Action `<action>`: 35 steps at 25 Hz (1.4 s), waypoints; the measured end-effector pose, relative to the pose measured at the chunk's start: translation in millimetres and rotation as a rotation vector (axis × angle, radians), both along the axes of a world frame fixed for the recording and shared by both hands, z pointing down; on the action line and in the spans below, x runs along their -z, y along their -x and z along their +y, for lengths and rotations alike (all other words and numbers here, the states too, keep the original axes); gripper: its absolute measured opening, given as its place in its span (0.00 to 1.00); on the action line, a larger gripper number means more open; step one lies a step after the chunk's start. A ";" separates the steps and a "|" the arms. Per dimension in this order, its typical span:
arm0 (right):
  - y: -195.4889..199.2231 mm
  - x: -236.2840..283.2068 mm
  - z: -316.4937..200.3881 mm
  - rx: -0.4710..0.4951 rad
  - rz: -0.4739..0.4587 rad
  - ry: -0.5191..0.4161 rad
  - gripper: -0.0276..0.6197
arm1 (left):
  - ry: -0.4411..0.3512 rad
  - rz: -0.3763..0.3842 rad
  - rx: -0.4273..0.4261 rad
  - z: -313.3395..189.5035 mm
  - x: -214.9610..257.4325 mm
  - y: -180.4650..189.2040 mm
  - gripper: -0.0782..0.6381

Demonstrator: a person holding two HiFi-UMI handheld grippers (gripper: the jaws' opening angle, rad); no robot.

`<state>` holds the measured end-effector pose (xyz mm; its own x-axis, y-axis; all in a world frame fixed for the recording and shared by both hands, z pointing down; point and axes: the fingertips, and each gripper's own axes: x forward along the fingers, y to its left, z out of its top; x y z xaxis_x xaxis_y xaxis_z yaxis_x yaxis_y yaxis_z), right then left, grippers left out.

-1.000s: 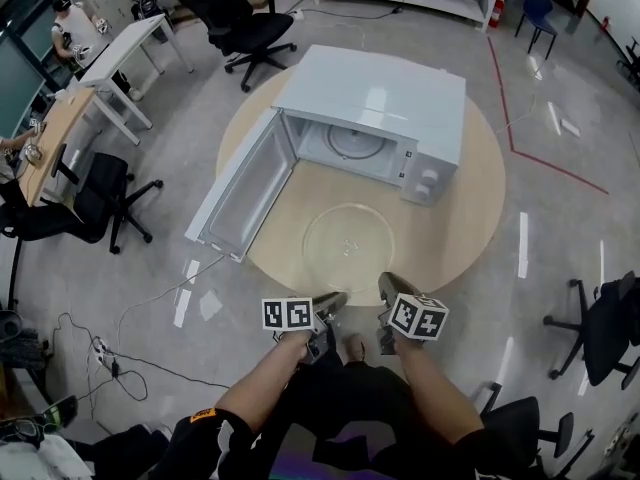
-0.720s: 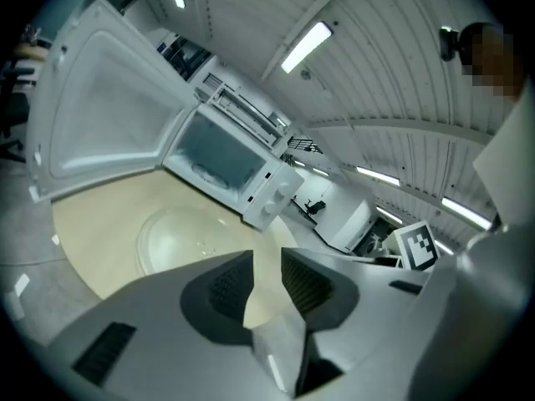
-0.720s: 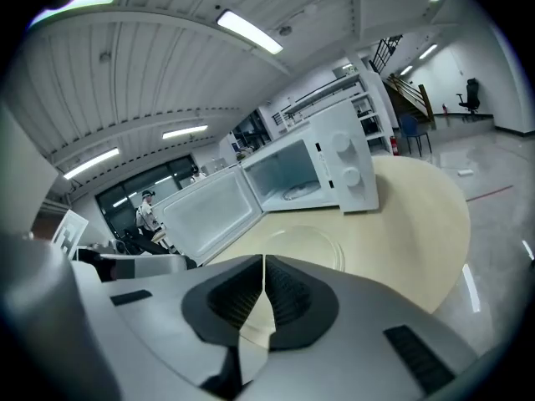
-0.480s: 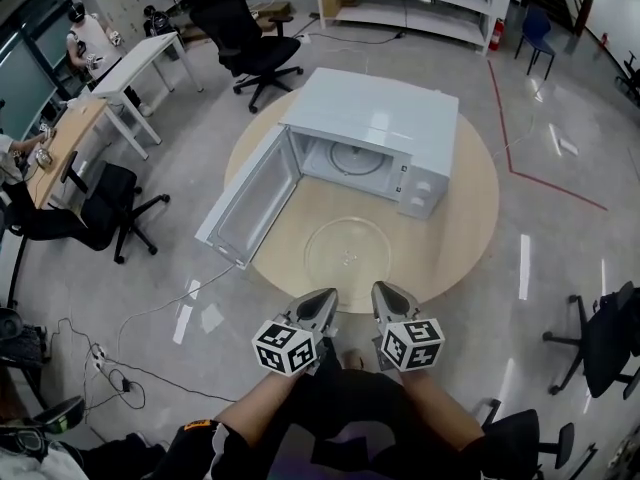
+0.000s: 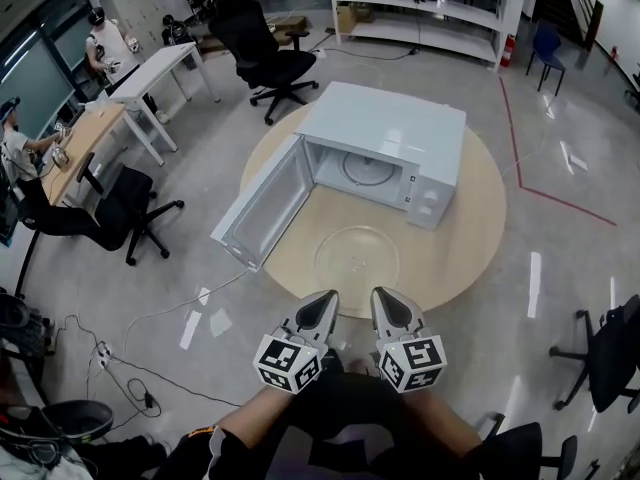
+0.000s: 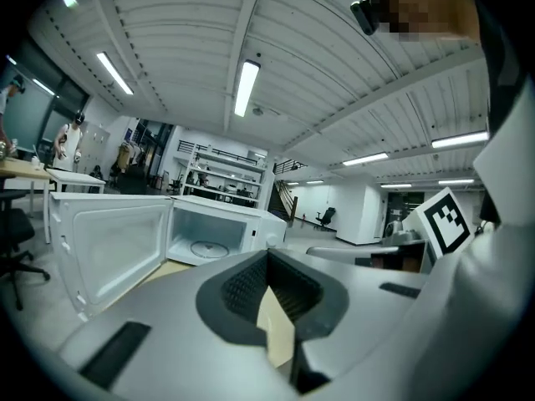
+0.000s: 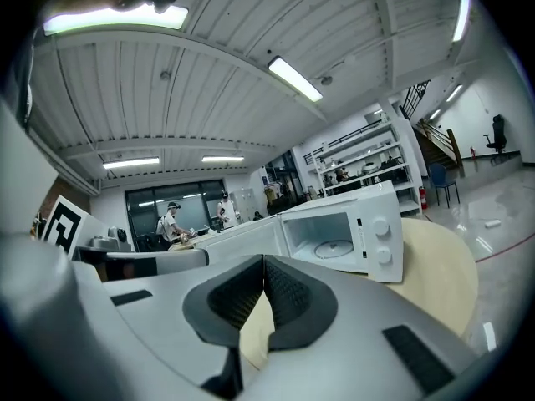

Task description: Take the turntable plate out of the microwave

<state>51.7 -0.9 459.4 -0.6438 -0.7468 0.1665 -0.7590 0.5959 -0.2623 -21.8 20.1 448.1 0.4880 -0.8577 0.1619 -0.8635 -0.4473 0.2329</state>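
Lying flat on the round tabletop (image 5: 470, 238), the clear turntable plate (image 5: 370, 257) sits just ahead of both pairs of fingers, apart from them and outside the microwave (image 5: 385, 128). Beyond the plate the microwave stands with its door (image 5: 265, 203) swung wide, off to the left of the fingers. The left gripper (image 5: 326, 299) and the right gripper (image 5: 382, 296) hang side by side over the tabletop's near edge, each with its fingers pressed together on nothing.

Open-plan lab/office: desks (image 5: 160, 70) w/ people (image 5: 105, 40), swivel chairs (image 5: 268, 60), metal shelves (image 5: 430, 3), glossy floor (image 5: 570, 118), ceiling strip lights (image 6: 247, 87).
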 end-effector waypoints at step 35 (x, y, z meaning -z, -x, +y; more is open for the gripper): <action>79.5 14.7 211.6 -0.143 0.120 -0.005 0.07 | -0.031 -0.069 -0.023 210.1 3.5 91.0 0.17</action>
